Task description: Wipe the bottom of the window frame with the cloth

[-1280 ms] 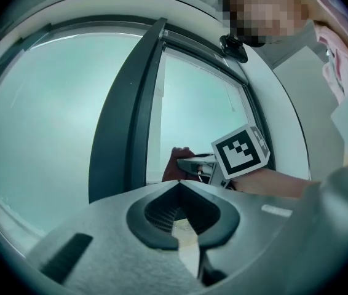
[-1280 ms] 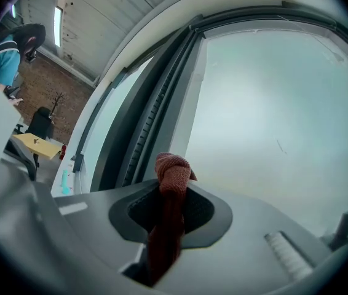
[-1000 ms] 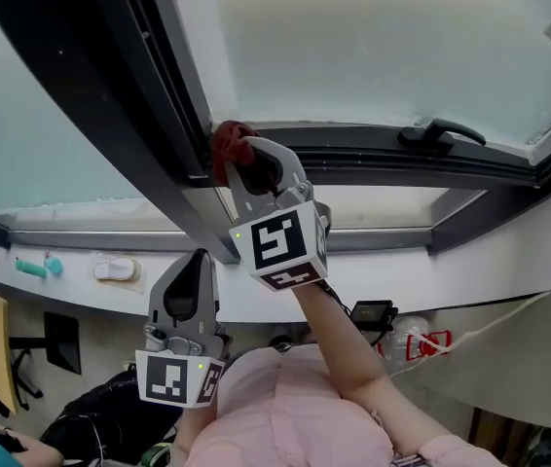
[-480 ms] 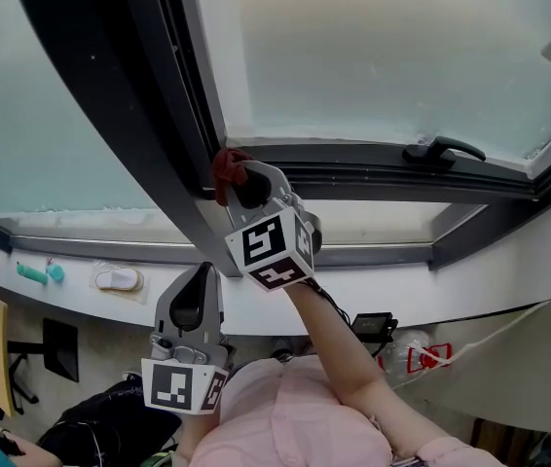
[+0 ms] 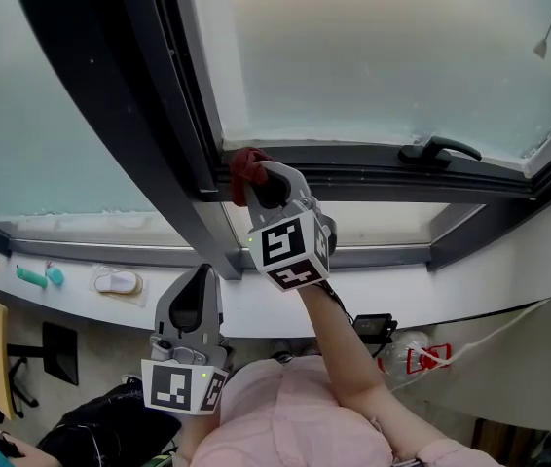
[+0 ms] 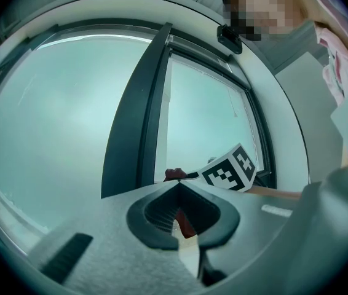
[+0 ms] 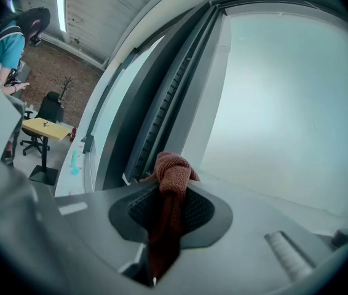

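Your right gripper [image 5: 259, 185] is clamped on the red cloth [image 5: 245, 163], at the left end of the bottom window frame [image 5: 383, 166]. Press flat into the rail and drag right evenly. Left gripper [image 5: 198, 278] is closed and empty, near you.

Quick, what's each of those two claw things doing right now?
Left gripper: closed, holding nothing.
Right gripper: closed on the red cloth.
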`<action>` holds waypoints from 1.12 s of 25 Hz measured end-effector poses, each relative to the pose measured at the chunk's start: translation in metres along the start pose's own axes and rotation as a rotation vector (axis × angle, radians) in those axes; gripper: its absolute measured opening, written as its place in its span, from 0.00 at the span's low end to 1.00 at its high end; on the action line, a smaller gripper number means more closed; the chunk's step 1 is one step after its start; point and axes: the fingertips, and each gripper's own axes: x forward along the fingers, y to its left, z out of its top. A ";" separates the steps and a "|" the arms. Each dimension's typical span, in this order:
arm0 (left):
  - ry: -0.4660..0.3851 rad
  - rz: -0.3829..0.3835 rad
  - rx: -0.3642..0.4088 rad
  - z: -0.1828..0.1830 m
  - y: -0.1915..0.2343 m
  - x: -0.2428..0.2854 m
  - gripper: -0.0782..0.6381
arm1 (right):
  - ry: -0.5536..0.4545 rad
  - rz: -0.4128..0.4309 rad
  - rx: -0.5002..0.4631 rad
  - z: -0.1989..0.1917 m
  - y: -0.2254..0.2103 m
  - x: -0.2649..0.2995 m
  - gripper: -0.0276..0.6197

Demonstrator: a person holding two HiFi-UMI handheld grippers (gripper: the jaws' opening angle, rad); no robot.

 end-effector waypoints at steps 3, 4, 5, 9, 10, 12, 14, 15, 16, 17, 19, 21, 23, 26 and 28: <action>-0.001 -0.011 0.001 0.000 -0.005 0.003 0.11 | -0.001 -0.014 0.006 -0.004 -0.008 -0.006 0.15; -0.001 -0.015 0.001 0.000 -0.007 0.004 0.11 | -0.002 -0.017 0.009 -0.005 -0.011 -0.007 0.15; -0.002 -0.020 0.000 0.000 -0.009 0.005 0.11 | -0.003 -0.019 0.012 -0.007 -0.013 -0.009 0.15; 0.000 -0.031 -0.003 -0.001 -0.016 0.008 0.11 | -0.001 -0.028 0.028 -0.011 -0.023 -0.016 0.15; 0.000 -0.033 -0.003 -0.001 -0.017 0.008 0.11 | -0.001 -0.030 0.031 -0.012 -0.025 -0.017 0.15; -0.002 -0.038 -0.003 0.000 -0.020 0.009 0.11 | 0.000 -0.036 0.036 -0.014 -0.029 -0.020 0.15; -0.001 -0.039 -0.002 0.000 -0.023 0.010 0.11 | 0.000 -0.040 0.041 -0.016 -0.033 -0.023 0.15; -0.001 -0.040 -0.001 0.000 -0.024 0.010 0.11 | 0.000 -0.042 0.045 -0.017 -0.034 -0.024 0.15; -0.002 -0.040 0.000 0.000 -0.025 0.010 0.11 | 0.000 -0.044 0.049 -0.018 -0.037 -0.025 0.15; -0.003 -0.040 0.000 0.000 -0.027 0.011 0.11 | -0.001 -0.046 0.055 -0.020 -0.039 -0.027 0.15; -0.004 -0.040 0.001 0.000 -0.028 0.012 0.11 | -0.004 -0.052 0.073 -0.022 -0.043 -0.030 0.15; -0.002 -0.041 0.000 -0.001 -0.030 0.012 0.11 | -0.008 -0.060 0.086 -0.024 -0.047 -0.033 0.15; -0.002 -0.045 -0.001 -0.001 -0.032 0.014 0.11 | -0.011 -0.068 0.093 -0.026 -0.051 -0.036 0.15; -0.004 -0.051 0.000 -0.001 -0.035 0.015 0.11 | -0.011 -0.078 0.099 -0.029 -0.058 -0.040 0.15; -0.003 -0.051 0.000 -0.001 -0.037 0.016 0.11 | -0.010 -0.083 0.104 -0.032 -0.062 -0.043 0.15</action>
